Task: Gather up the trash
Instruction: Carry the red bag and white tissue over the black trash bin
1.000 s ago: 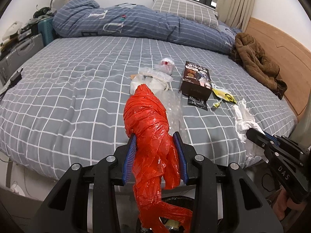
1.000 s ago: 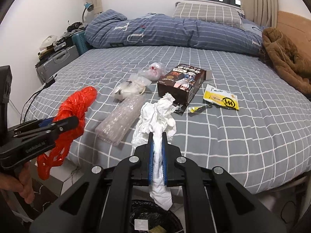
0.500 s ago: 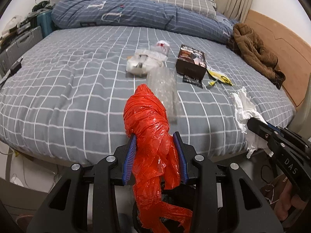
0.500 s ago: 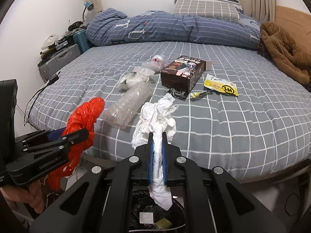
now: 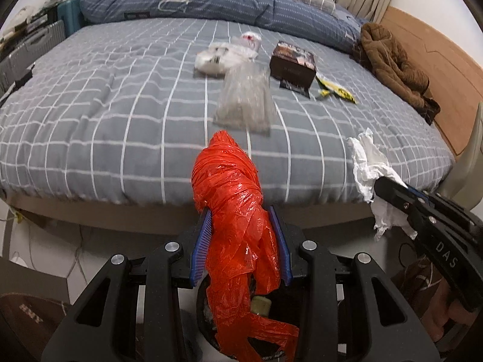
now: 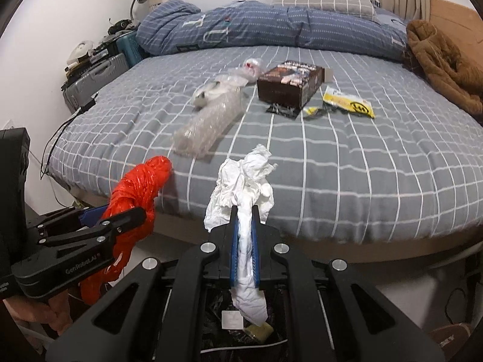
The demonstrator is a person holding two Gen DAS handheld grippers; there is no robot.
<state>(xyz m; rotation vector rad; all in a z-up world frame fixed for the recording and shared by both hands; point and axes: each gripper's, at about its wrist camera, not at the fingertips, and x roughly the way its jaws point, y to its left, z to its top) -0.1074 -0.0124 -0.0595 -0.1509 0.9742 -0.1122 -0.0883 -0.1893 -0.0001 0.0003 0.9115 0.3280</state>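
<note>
My left gripper (image 5: 240, 211) is shut on a crumpled red plastic bag (image 5: 232, 187), held off the foot of the bed above a black-lined trash bin (image 5: 265, 304); the bag also shows in the right wrist view (image 6: 135, 193). My right gripper (image 6: 244, 211) is shut on a wad of white tissue (image 6: 244, 181), above the same bin (image 6: 229, 316); the tissue shows in the left wrist view (image 5: 368, 163). On the bed lie a bubble wrap roll (image 6: 208, 123), a clear plastic bag (image 6: 241, 72), a brown box (image 6: 286, 84), a yellow wrapper (image 6: 350, 105) and a small black wrapper (image 6: 282, 110).
The grey checked bed (image 6: 362, 157) fills the view ahead, with a blue duvet (image 6: 256, 30) and a brown jacket (image 6: 443, 66) at the back. Suitcases (image 6: 96, 75) stand at the left wall. A wooden headboard (image 5: 428, 57) is on the right.
Both grippers have pulled back and down from the bed with their loads. The bed edge and the trash bin below now show more fully.
</note>
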